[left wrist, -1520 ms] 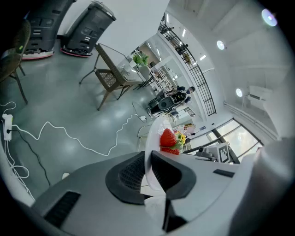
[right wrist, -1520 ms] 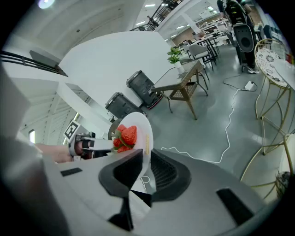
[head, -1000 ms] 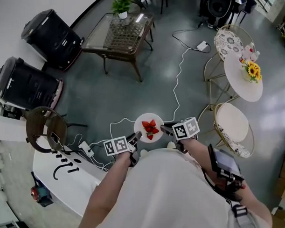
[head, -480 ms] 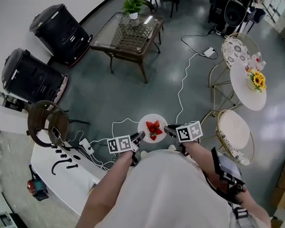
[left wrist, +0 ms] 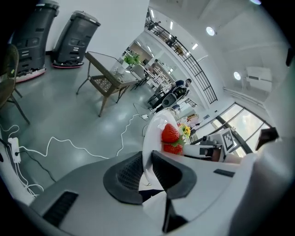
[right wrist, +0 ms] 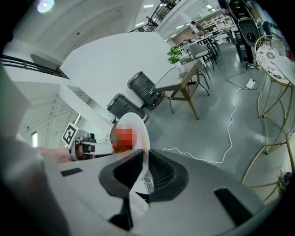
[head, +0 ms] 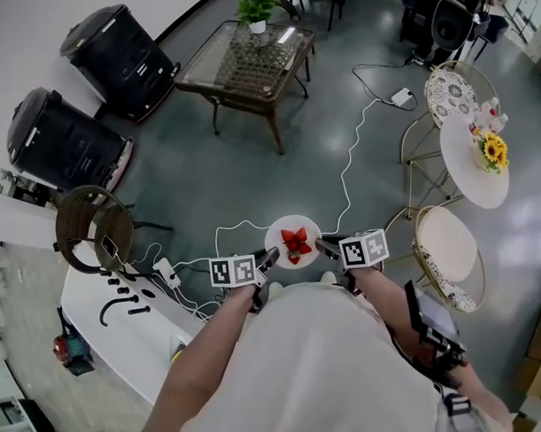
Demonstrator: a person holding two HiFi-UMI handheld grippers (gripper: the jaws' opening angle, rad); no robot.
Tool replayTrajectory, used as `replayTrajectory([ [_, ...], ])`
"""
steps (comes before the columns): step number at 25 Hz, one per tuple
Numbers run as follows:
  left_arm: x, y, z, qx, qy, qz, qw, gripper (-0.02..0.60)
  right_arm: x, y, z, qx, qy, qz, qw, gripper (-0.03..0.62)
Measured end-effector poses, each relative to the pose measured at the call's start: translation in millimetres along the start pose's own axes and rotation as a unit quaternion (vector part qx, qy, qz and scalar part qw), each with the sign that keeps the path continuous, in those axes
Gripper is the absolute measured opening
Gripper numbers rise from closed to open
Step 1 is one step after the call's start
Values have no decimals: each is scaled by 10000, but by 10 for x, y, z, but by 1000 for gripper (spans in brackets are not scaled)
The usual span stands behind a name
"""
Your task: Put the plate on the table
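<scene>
Above grey floor (head: pixel 252 185), strawberry plate (head: pixel 292 224)

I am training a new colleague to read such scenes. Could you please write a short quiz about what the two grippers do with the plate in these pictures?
1. True or false: the plate already rests on a table.
2. What lies on the plate? A) strawberries B) bread C) a fork
3. Fill in the missing word: the left gripper and the right gripper are ____ shut on the plate's rim, one at each side.

Key: 1. False: the plate is held in the air above the grey floor. 2. A. 3. both.
</scene>
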State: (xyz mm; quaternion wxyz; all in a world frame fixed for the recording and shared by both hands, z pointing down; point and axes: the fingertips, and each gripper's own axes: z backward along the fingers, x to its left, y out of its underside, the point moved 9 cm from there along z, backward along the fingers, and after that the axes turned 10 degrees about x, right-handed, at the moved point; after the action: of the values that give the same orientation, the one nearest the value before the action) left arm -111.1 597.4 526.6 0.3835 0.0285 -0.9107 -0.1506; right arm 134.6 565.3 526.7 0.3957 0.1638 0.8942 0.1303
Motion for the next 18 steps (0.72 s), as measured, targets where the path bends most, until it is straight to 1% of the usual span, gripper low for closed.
replayTrajectory([
  [4, -21, -34, 38, 217, -82, -279, 9993, 37, 16, -19, -1, 11, -21, -26, 10000, 41],
  [6, -43, -51, 32, 293, -52, -319, 9990, 37, 0, -18, 18, 13, -20, -46, 10000, 41],
  [10, -59, -52, 42, 378, 61, -252, 9990, 37, 2, -5, 35, 10, 12, -99, 9999, 41],
  [15, -82, -28, 8, 393, -24, -113, 9992, 37, 3, -23, 42, 158, 146, 49, 9998, 42],
  [18, -175, -20, -128, 362, -71, 12, 9993, 37, -104, -48, 125, 211, 268, 250, 9991, 43],
])
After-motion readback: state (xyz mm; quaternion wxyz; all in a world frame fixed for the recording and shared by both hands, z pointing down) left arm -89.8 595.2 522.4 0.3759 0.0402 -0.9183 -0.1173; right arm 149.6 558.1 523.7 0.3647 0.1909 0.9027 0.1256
